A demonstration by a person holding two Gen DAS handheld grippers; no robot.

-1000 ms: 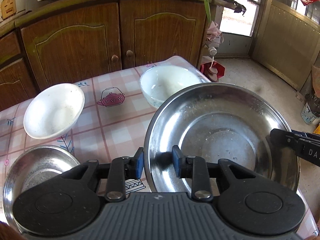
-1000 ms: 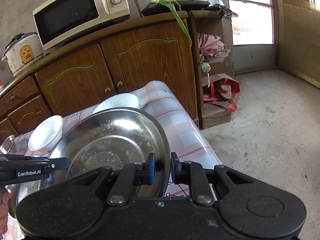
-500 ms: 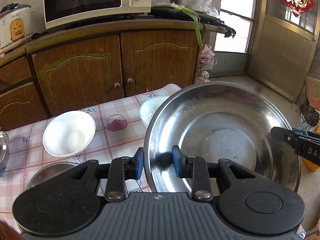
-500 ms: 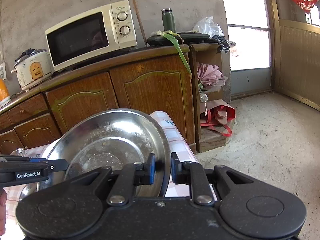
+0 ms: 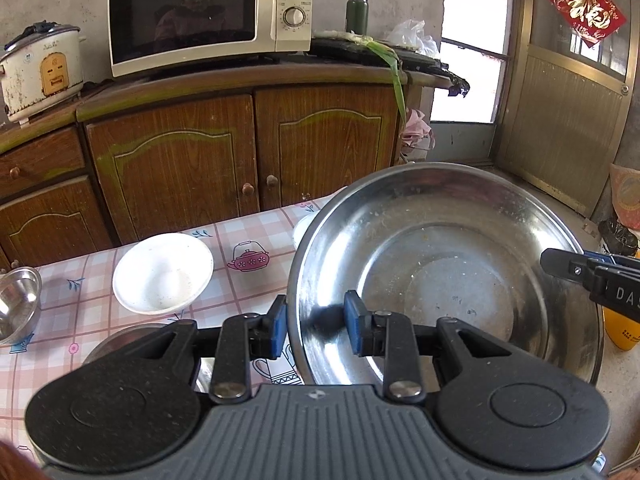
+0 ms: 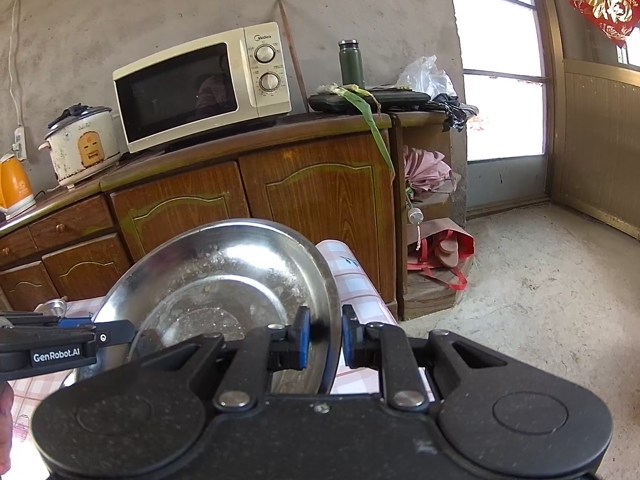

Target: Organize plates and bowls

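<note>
A big steel plate point(image 5: 448, 280) hangs tilted above the table, held from both sides. My left gripper point(image 5: 316, 326) is shut on its left rim, one blue pad inside and one outside. My right gripper point(image 6: 322, 336) is shut on the opposite rim of the same plate point(image 6: 224, 280); its tip shows at the right in the left wrist view point(image 5: 554, 260). On the chequered tablecloth point(image 5: 240, 292) below sit a white bowl point(image 5: 162, 274), a second white bowl point(image 5: 302, 232) mostly hidden behind the plate, a small steel bowl point(image 5: 18, 304) and another steel plate point(image 5: 120, 340) under my left gripper.
A wooden cabinet point(image 5: 240, 168) stands behind the table, with a microwave point(image 5: 208, 16) and a rice cooker point(image 5: 40, 68) on top. Bare concrete floor point(image 6: 540, 300) lies to the right of the table's end. A yellow container point(image 5: 622, 332) stands on the floor.
Both grippers have risen with the steel plate between them. The table and bowls have dropped lower in both views, and the microwave and cabinet top have come into sight.
</note>
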